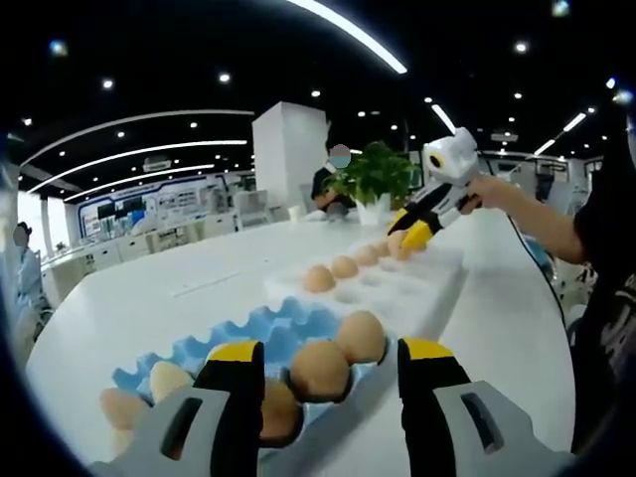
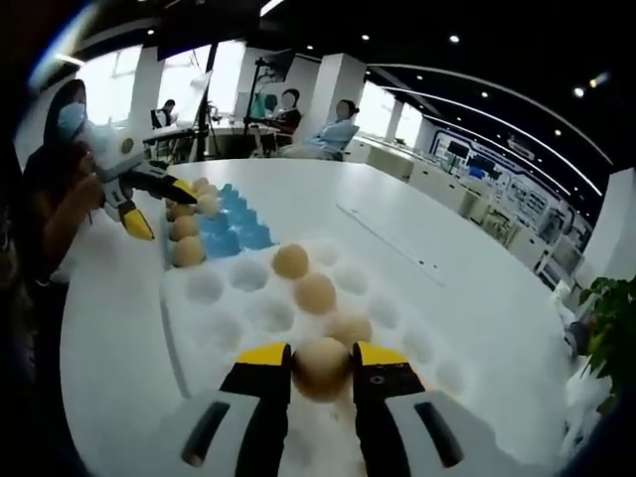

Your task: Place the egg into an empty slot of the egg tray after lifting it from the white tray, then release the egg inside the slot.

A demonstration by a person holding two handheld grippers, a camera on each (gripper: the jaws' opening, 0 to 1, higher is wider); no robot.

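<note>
- Left gripper [image 1: 328, 383], in the left gripper view: jaws wide apart, holding nothing, poised above the near edge of the blue egg tray [image 1: 204, 343], where several brown eggs already sit and empty slots remain.
- White tray [image 1: 422, 288] just beyond the blue one on the white table [image 1: 149, 298], a row of eggs along its far edge.
- Right gripper [image 2: 322, 370], in the right gripper view: jaws closed against both sides of the egg [image 2: 320, 366], at the white tray's near edge.
- Probably light, rigid, smooth and brittle; best held across the widest middle, with gentle pressure only, to avoid slipping or cracking.
</note>
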